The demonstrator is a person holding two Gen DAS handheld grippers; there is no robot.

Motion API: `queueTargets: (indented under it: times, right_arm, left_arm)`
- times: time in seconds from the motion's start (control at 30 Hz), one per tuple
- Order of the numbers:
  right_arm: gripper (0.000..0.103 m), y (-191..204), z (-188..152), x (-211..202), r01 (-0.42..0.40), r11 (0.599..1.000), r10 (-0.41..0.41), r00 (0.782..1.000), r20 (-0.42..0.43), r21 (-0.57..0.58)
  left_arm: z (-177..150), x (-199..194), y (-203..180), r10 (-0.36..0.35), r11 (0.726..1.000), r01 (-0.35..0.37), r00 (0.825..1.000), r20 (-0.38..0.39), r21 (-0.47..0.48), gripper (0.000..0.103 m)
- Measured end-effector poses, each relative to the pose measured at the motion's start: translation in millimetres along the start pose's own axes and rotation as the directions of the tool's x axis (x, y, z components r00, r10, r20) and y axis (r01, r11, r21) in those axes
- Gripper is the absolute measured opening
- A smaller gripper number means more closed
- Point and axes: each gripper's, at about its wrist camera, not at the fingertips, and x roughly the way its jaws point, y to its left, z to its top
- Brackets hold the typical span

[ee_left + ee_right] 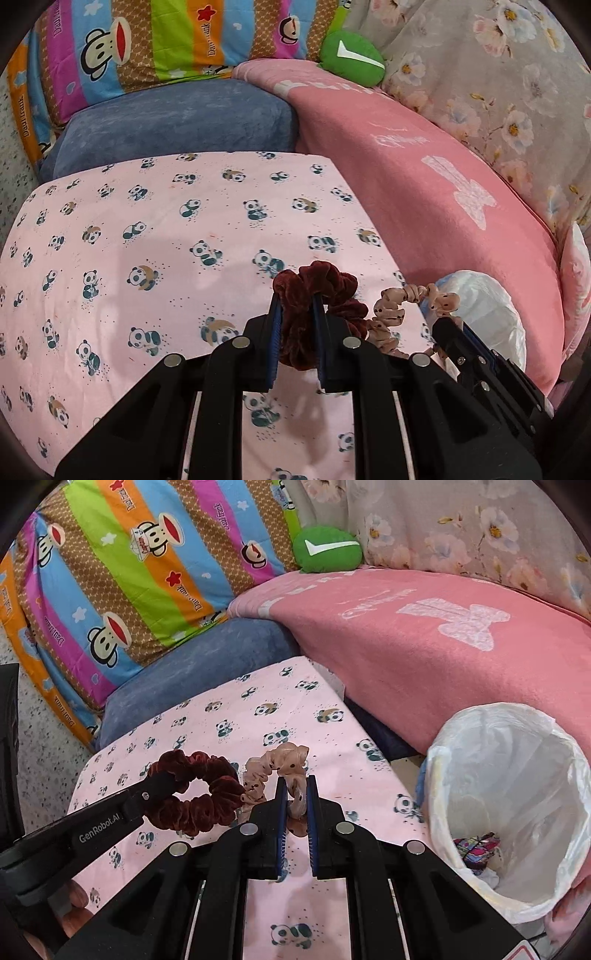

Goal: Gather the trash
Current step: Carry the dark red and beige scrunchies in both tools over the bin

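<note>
Left gripper (295, 299) nearly closed, clamped on dark red scrunchie (317, 284), right gripper (295, 781) pinching beige dotted scrunchie (275, 768), both lifted over panda cloth (258, 716), beside lined bin (517, 738).

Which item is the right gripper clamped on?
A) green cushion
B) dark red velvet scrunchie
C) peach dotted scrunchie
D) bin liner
C: in the right wrist view the right gripper has its pads pressed on the peach dotted scrunchie; the dark red velvet scrunchie sits in the left gripper, and the bin stands untouched off to the side.
</note>
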Motion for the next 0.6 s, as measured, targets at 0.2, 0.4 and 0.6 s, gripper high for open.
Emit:
queueTargets:
  times: [0.2,0.4,0.6]
  right_arm:
    - [0.009,-35,4,-42,0.019,0.999,-0.022,0.998,0.059,0.042]
    - [0.009,-71,3,-73,0.047,0.995,-0.055,0.994,0.098,0.090]
    - [0.009,-107,2,-97,0.075,0.988,-0.092,0.988,0.125,0.138]
  left_arm:
    - [-11,-21,-46,-0.032,0.998,0.030,0.999,0.020,0.058,0.015]
    - [-22,-33,-86,-0.065,0.992,0.062,0.998,0.023,0.113,0.015]
    - [-32,-38,-123,-0.095,0.983,0.092,0.995,0.011,0.162,0.015]
